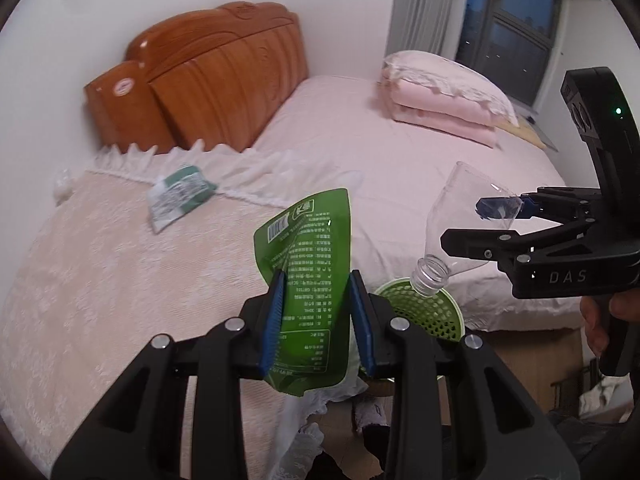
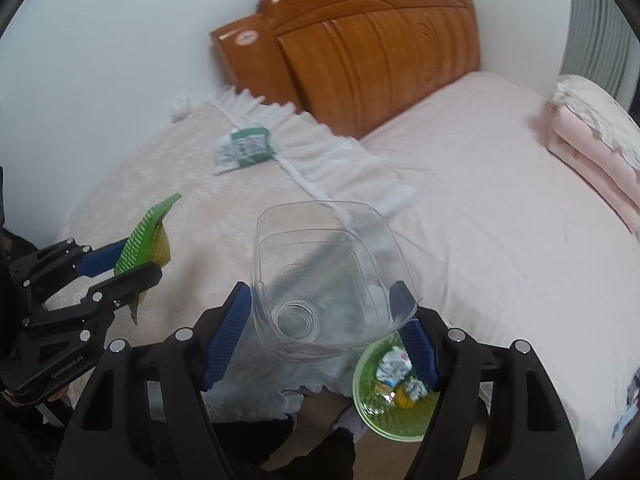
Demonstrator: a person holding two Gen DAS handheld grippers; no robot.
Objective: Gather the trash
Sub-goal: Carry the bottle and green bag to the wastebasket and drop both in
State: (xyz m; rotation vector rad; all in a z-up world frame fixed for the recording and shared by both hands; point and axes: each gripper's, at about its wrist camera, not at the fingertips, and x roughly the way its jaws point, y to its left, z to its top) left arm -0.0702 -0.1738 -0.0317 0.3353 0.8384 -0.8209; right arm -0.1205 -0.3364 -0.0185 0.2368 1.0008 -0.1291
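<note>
My left gripper (image 1: 318, 280) is shut on a green printed pouch (image 1: 308, 248), which stands upright between the blue pads. The right wrist view shows that same left gripper (image 2: 140, 260) at the left with the pouch (image 2: 150, 240). My right gripper (image 2: 322, 290) is shut on a clear plastic bottle top (image 2: 328, 264), cut open, neck pointing down. In the left wrist view the right gripper (image 1: 486, 220) holds the bottle top (image 1: 456, 216) with its neck just above a green mesh basket (image 1: 436, 312). Crumpled wrappers lie in the basket (image 2: 372, 404). A green-and-white packet (image 1: 180, 196) (image 2: 244, 148) lies on the bed.
A pink bed (image 1: 360, 128) with a lace cover (image 1: 100, 272) fills both views, under a wooden headboard (image 1: 216, 76). Folded pink bedding (image 1: 444, 100) sits at the far side by a window (image 1: 516, 20). The basket stands on the floor at the bed's edge.
</note>
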